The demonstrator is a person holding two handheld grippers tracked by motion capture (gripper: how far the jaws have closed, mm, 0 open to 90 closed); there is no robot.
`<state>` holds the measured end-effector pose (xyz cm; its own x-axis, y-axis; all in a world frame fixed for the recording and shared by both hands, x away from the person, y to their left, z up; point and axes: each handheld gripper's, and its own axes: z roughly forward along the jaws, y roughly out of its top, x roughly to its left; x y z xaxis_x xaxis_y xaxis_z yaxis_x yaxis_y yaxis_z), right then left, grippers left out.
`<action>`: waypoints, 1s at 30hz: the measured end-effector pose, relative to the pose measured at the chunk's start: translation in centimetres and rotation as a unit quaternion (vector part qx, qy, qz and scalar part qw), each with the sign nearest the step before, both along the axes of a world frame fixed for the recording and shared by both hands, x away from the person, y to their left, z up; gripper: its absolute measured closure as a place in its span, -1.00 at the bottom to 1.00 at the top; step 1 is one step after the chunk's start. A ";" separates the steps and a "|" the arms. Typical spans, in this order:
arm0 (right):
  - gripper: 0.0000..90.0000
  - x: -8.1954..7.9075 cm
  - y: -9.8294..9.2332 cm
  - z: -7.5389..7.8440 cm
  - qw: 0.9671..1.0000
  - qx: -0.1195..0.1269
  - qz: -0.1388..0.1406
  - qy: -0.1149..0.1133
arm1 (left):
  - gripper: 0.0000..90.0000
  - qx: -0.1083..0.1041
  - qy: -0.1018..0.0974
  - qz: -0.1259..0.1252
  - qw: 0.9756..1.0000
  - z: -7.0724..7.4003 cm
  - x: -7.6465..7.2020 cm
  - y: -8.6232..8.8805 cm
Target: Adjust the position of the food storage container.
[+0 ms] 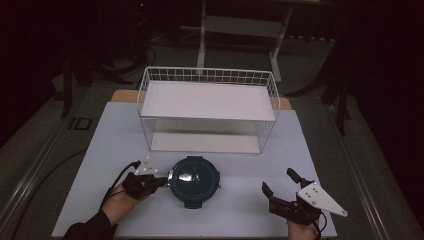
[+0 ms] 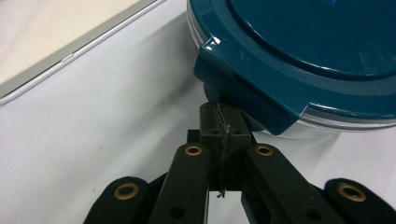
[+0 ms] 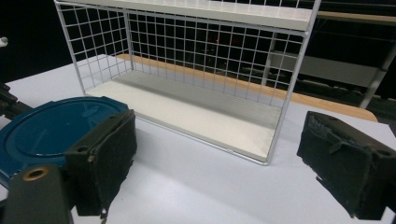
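Note:
A round container with a dark teal lid point(image 1: 194, 180) point(image 2: 303, 46) point(image 3: 51, 126) sits on the white table near the front. My left gripper point(image 1: 162, 181) point(image 2: 219, 116) lies at the container's left side, jaws pressed together with nothing between them. Its tips sit right at the lid's side clasp point(image 2: 247, 93), partly beneath it. My right gripper point(image 1: 278, 180) point(image 3: 224, 163) rests to the container's right, apart from it, jaws spread wide and empty. Its fingers point(image 3: 102, 158) frame the view toward the rack.
A white wire rack point(image 1: 207, 100) point(image 3: 187, 93) with an upper shelf and a lower shelf stands behind the container; its base edge point(image 2: 70, 42) lies close to the left gripper. The white table surface point(image 1: 240, 210) stretches between the grippers. Dark floor and stands surround the table.

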<state>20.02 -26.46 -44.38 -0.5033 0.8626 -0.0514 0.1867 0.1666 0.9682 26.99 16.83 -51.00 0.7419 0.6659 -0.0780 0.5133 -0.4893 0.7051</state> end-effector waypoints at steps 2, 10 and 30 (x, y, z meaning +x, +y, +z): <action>-0.75 0.0 -0.1 0.0 1.000 0.003 0.001 0.003 | 0.99 0.001 0.001 -0.004 1.000 0.0 0.1 -0.5; -0.75 0.0 0.0 0.0 1.000 0.001 0.003 0.002 | 0.99 -0.001 0.005 -0.019 1.000 0.1 0.5 -2.2; -0.75 0.2 0.1 -0.2 1.000 -0.003 0.008 0.009 | 0.85 -0.013 0.005 -0.063 0.998 -0.2 1.1 -4.6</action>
